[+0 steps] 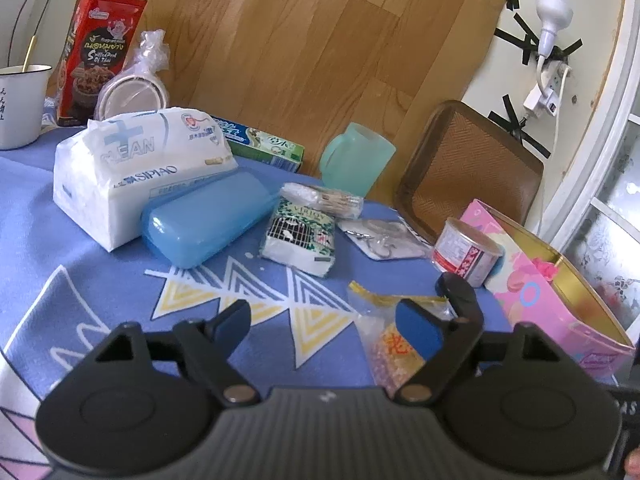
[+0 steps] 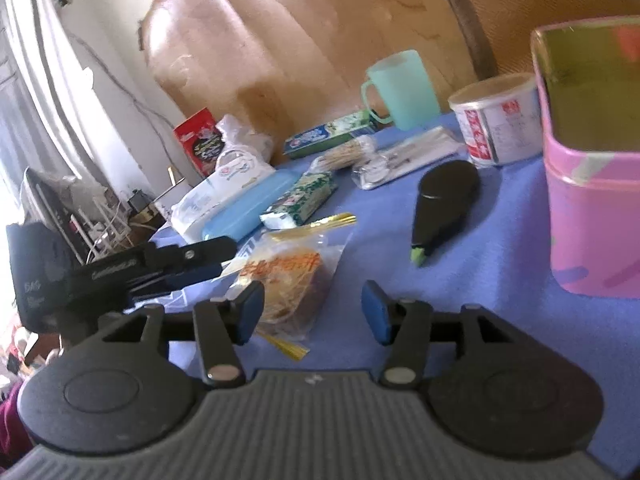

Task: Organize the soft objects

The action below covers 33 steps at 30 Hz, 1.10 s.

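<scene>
Snack bag (image 2: 294, 280) lies on the blue desk (image 2: 480, 280); right hand-held gripper (image 2: 312, 312) gapes empty beside it; left hand-held gripper (image 1: 326, 326) wide, empty

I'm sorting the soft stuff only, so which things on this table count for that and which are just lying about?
Soft, for the job: large tissue pack; small tissue packet; bagged pastry.

Lying about: blue case; green cup; can; toothpaste box; pink tin.
</scene>
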{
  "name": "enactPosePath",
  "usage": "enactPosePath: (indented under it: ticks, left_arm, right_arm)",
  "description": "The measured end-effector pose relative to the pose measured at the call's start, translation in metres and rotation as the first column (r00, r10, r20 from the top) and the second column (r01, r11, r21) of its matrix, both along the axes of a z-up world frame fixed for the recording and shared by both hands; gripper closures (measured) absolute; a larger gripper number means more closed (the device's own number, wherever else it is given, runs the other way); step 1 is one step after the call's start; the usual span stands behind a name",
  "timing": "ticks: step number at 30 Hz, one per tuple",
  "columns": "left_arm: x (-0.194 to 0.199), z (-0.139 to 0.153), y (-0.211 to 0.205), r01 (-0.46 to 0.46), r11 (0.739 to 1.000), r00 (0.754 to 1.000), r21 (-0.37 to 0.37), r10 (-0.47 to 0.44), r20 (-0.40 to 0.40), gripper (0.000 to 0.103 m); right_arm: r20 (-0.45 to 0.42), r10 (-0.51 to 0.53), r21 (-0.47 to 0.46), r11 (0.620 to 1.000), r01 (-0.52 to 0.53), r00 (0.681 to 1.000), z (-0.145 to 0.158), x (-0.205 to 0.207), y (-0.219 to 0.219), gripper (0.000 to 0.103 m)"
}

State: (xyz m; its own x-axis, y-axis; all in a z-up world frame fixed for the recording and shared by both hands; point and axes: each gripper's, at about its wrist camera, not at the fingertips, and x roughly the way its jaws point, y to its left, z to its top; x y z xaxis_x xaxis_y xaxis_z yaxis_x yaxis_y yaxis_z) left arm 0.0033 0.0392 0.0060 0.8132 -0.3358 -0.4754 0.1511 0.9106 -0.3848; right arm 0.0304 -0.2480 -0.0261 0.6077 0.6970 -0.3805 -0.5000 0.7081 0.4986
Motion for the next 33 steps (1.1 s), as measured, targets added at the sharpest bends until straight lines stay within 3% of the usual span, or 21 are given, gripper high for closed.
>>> enactPosePath:
  ticks: [4, 8, 14, 21, 33]
  left_arm:
    - [-0.001, 0.001, -0.002, 0.028, 1.000, 0.999, 0.003, -0.028, 0.016, 0.024]
    - [-0.002, 0.002, -0.007, 0.060, 0.998, 0.998, 0.014, -0.060, 0.016, 0.031]
    - [-0.001, 0.001, -0.020, 0.106, 0.993, 0.994, 0.048, -0.106, 0.004, 0.041]
    - [0.003, 0.000, -0.033, 0.150, 0.988, 0.989, 0.038, -0.149, -0.022, 0.040]
    - [0.005, -0.003, -0.033, 0.215, 0.977, 0.976, 0.014, -0.214, -0.046, 0.024]
  right_arm:
    - [0.087, 0.041, -0.065, 0.997, -0.036, 0.995, 0.003, -0.011, 0.012, 0.034]
    - [0.169, 0.082, -0.166, 0.985, -0.053, 0.982, 0.004, -0.021, 0.029, 0.032]
    - [0.167, 0.089, -0.218, 0.975, -0.051, 0.982, 0.002, -0.016, 0.036, 0.028]
    - [0.144, 0.089, -0.227, 0.972, -0.055, 0.986, 0.000, -0.013, 0.038, 0.025]
    - [0.136, 0.073, -0.248, 0.968, -0.037, 0.988, -0.002, -0.014, 0.042, 0.022]
